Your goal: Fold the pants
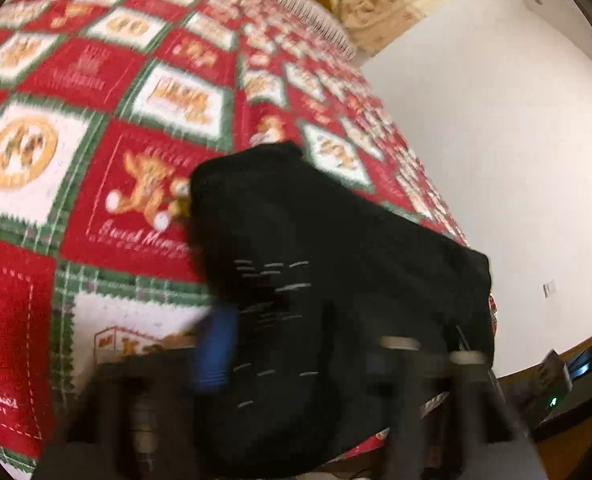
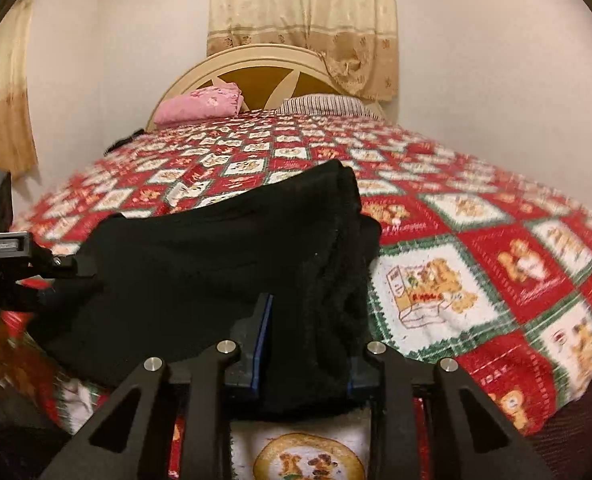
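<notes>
gripping the black pants (image 2: 215, 264) at the near edge, both tongs clamp cloth, likely to carry the fold over the bed (image 2: 476, 216).

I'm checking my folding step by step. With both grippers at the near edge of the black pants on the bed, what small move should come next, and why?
Probably lift the near edge slightly and carry it toward the headboard. Both the left gripper and right gripper appear closed on the black pants, which lie bunched on the quilt, not yet a neat fold.

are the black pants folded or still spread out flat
Folded: the black fabric pants sit as a compact bundle on the red patchwork quilt, with stacked layer edges visible along their right side.
</notes>
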`<state>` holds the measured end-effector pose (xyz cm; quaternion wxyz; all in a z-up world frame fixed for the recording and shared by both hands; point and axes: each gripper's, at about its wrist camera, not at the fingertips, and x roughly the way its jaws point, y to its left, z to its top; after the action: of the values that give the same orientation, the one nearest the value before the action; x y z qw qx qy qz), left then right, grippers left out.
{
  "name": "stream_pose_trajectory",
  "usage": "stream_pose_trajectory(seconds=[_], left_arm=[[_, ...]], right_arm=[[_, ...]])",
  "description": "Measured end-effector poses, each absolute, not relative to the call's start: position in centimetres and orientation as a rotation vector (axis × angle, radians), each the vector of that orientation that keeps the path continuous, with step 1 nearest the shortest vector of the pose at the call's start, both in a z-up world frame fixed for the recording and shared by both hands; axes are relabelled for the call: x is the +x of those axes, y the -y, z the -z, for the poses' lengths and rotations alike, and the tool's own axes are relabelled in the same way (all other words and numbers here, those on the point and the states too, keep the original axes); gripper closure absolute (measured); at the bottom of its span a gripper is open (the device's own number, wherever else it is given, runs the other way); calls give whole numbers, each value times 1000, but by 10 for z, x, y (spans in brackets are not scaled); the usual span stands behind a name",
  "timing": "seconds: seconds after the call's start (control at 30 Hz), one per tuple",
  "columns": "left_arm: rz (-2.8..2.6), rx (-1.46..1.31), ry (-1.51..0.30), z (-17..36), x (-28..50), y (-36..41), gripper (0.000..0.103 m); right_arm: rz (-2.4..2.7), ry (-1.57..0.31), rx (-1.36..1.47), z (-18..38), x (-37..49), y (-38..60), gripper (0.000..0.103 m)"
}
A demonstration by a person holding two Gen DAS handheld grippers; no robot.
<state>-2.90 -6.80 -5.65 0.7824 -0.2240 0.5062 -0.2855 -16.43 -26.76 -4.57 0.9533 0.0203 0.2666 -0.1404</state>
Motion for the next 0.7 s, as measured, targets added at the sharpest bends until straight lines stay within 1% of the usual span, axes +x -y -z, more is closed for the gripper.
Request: stream_pose_trajectory(seconds=[0.07,0.2,0.47,0.63,0.7], left_arm=[[620,-497,-1086,59,-29,66,72],[605,-424,-1035,50,-36,70,79],[603,-350,-911,24,-39,66,84],[560,-374,-817,0,-28,29,85],[505,-394,-773,-13,-19,1,85]], right_arm=[[302,-531,11,42,-164,263,76],[317,-508,-59,36,-166,250,77],[272,-402,-88,-2,-169,221,79],[142,-322,-108,-35,-141,182,80],[81,-299,-120,-44,-126,162,80]])
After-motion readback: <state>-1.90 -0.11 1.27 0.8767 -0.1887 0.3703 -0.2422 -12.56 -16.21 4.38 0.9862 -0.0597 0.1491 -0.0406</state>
